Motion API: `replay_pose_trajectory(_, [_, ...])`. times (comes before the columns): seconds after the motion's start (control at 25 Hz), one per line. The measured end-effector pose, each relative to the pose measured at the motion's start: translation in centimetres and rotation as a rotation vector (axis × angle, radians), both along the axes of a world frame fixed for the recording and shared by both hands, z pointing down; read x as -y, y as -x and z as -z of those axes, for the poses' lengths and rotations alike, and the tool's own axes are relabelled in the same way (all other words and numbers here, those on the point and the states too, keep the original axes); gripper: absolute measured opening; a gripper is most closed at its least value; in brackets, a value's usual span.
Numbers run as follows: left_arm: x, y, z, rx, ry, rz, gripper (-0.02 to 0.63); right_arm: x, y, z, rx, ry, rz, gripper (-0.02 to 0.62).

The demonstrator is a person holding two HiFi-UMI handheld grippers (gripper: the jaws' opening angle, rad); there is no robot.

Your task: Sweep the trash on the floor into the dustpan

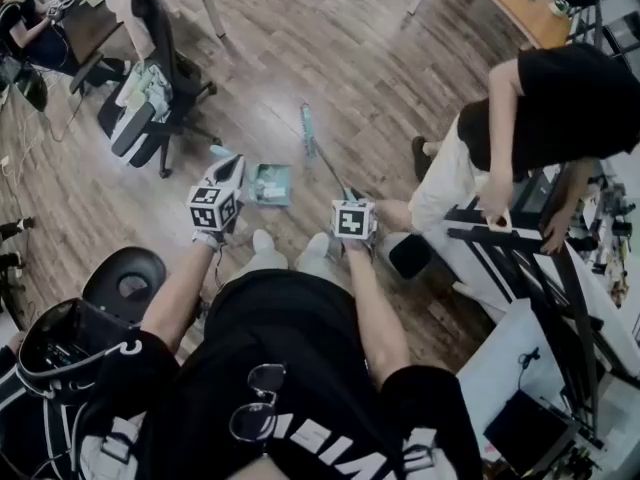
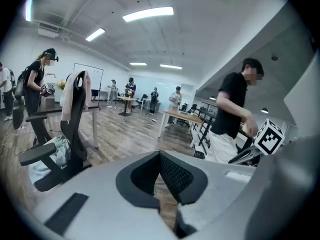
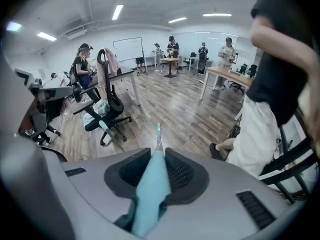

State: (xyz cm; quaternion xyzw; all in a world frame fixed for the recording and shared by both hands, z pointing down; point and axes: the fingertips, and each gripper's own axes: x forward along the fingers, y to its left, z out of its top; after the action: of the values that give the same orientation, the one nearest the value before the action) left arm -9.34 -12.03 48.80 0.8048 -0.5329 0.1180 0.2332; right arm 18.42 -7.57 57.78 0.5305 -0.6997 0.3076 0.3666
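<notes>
In the head view a teal dustpan (image 1: pixel 271 184) lies on the wooden floor ahead of my feet, with something pale inside it. Its teal handle (image 1: pixel 221 151) sticks out to the left, and it also shows standing free by the chair (image 3: pixel 108 130). My left gripper (image 1: pixel 233 164) is right beside that handle; its jaws (image 2: pixel 160 176) look shut, with nothing clearly between them. My right gripper (image 1: pixel 350 204) is shut on the teal broom handle (image 3: pixel 152 189). The broom (image 1: pixel 312 140) reaches forward, its far end low over the floor (image 3: pixel 158 130).
A black office chair (image 1: pixel 152 88) draped with clothes stands at the left. At the right a person (image 1: pixel 530 118) bends over a black rack (image 1: pixel 520 243), beside a black bin (image 1: pixel 411 256). A round black stool (image 1: pixel 125 283) is at my left. A wooden desk (image 1: pixel 510 3) stands far right.
</notes>
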Motion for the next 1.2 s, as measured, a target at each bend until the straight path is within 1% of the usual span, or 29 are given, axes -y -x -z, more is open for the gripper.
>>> replay_pose_trajectory(0.24, [0.3, 1.0, 0.6, 0.000, -0.008, 0.035, -0.002, 1.3, -0.7, 1.0, -0.004, -0.030, -0.010, 0.084])
replay_pose_trajectory(0.4, [0.6, 1.2, 0.7, 0.008, -0.018, 0.034, -0.002, 1.2, -0.4, 0.5, 0.014, -0.021, -0.017, 0.084])
replay_pose_trajectory(0.6, [1.0, 1.2, 1.0, 0.012, -0.023, 0.027, -0.002, 1.1, -0.7, 0.5, 0.005, -0.011, -0.027, 0.084])
replay_pose_trajectory(0.8, [1.1, 1.3, 0.9, 0.011, -0.022, 0.026, -0.002, 1.3, -0.8, 0.7, -0.015, -0.019, -0.019, 0.084])
replay_pose_trajectory(1.2, [0.4, 1.3, 0.8, 0.011, -0.018, 0.030, -0.002, 1.1, -0.9, 1.4, -0.009, -0.029, -0.010, 0.084])
